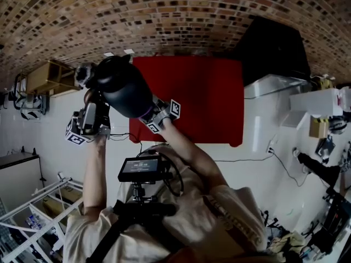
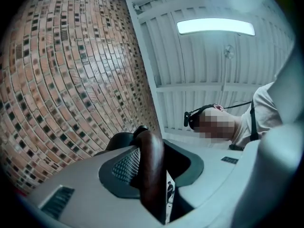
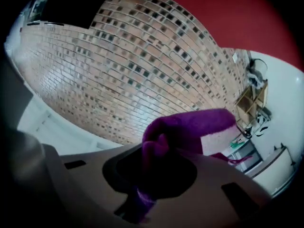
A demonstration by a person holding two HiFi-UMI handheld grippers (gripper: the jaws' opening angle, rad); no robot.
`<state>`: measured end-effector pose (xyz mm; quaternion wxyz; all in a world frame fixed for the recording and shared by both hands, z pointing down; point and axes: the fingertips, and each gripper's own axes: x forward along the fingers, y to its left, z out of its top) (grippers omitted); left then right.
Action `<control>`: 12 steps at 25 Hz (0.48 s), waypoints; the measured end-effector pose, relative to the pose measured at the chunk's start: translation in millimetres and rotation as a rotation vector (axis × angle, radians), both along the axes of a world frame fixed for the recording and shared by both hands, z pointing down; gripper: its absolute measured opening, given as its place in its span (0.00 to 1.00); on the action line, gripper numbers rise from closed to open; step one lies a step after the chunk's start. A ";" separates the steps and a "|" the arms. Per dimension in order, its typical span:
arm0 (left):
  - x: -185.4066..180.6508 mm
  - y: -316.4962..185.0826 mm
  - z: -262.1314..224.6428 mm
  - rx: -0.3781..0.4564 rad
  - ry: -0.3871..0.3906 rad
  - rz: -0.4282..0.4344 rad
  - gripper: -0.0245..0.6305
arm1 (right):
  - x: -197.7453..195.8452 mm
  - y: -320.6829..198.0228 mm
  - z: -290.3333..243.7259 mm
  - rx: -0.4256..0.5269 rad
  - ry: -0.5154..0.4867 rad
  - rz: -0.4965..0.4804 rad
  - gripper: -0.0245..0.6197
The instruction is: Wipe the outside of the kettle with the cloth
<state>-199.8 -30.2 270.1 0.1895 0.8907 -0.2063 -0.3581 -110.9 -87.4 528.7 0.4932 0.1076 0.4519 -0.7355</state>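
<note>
Above the red surface (image 1: 203,92), the black kettle (image 1: 123,89) is held clear of any support, tilted with its base toward the person's right. The left gripper (image 1: 92,100) is clamped on the kettle's dark handle (image 2: 151,160), its jaws nearly together around it. The judged purpose is to carry and steady the body so that its outside is exposed all round. The right gripper (image 1: 152,115) is clenched on a bunched purple cloth (image 3: 190,127), which in the head view appears pressed to the kettle's lower end. This is judged a wiping contact, so the task is under way, though how far cannot be told. A brick-patterned floor (image 1: 164,15) lies beyond.

Writing:
- Nothing is legible on the kettle or the cloth.
- The marker cubes (image 1: 75,136) bear square patterns only.
- The chest-mounted monitor (image 1: 141,167) shows figures too small to read.
</note>
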 end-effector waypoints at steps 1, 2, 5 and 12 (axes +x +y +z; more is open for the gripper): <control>0.5 1.2 3.5 0.001 -0.009 -0.004 0.24 | 2.6 -1.6 -3.9 -0.022 0.000 0.001 0.15; 0.9 2.5 5.6 0.002 -0.013 -0.009 0.24 | 9.2 -4.5 -6.1 -0.029 0.014 0.005 0.15; -1.9 7.0 5.7 0.001 -0.001 -0.033 0.24 | 47.0 -19.4 -11.3 -0.004 0.043 0.065 0.15; -13.0 6.6 14.8 -0.043 -0.076 -0.079 0.24 | 74.1 -2.5 13.1 0.145 0.290 -0.016 0.16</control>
